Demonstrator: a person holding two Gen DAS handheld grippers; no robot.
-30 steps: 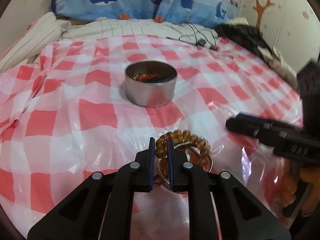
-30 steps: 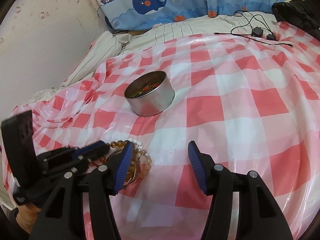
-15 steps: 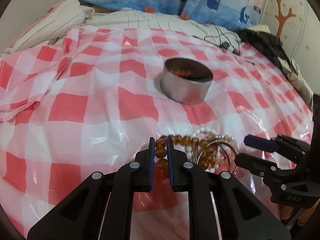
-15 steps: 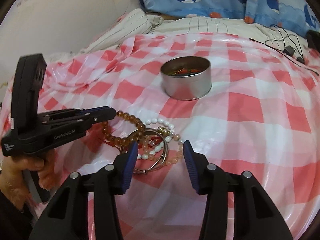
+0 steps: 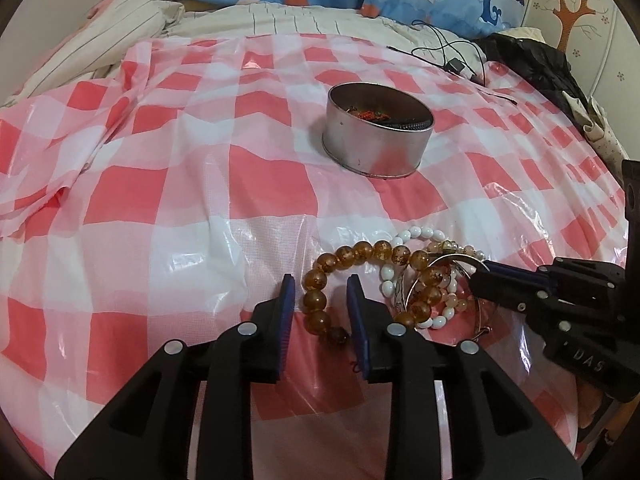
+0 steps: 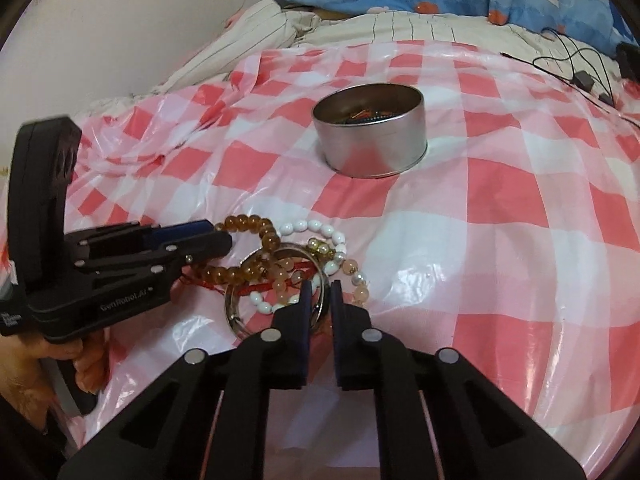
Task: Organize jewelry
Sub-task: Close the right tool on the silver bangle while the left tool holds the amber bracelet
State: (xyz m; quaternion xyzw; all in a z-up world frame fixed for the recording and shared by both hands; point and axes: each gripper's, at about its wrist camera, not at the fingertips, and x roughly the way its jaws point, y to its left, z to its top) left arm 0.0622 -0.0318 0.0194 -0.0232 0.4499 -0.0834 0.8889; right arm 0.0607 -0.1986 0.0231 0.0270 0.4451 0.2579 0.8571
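Left gripper (image 5: 320, 294): low over the near part of the bed cover, fingers moderately apart, straddling 1 side of the amber bead bracelet (image 5: 360, 276) without pinching it; beads sit loose between the pads.
Amber bead bracelet: lies flat on the checked plastic cover (image 5: 160, 208), leftmost item of the tangle; 1 arc overlaps the neighbouring pieces.
Jewelry pile: amber strand, white bead bracelet (image 6: 320, 240), pale peach bead strand, silver bangle (image 6: 240, 312) and a red cord, all interlaced, near the front edge of the cover.
Right gripper (image 6: 320, 300): fingers narrow, closed about the rim of the silver bangle; contact looks made, though whether the grip is firm I cannot tell.
Metal tin (image 6: 370, 136): round, open, toward the middle of the cover, well apart from the pile; already holds some small red and dark items.
Handling: beads are light, round and slippery, the strands floppy; the bangle is stiff and thin. Best hold, by my reading, is across a single strand or the bangle rim, clear of overlaps.
Risk: lifting 1 piece may drag the others.
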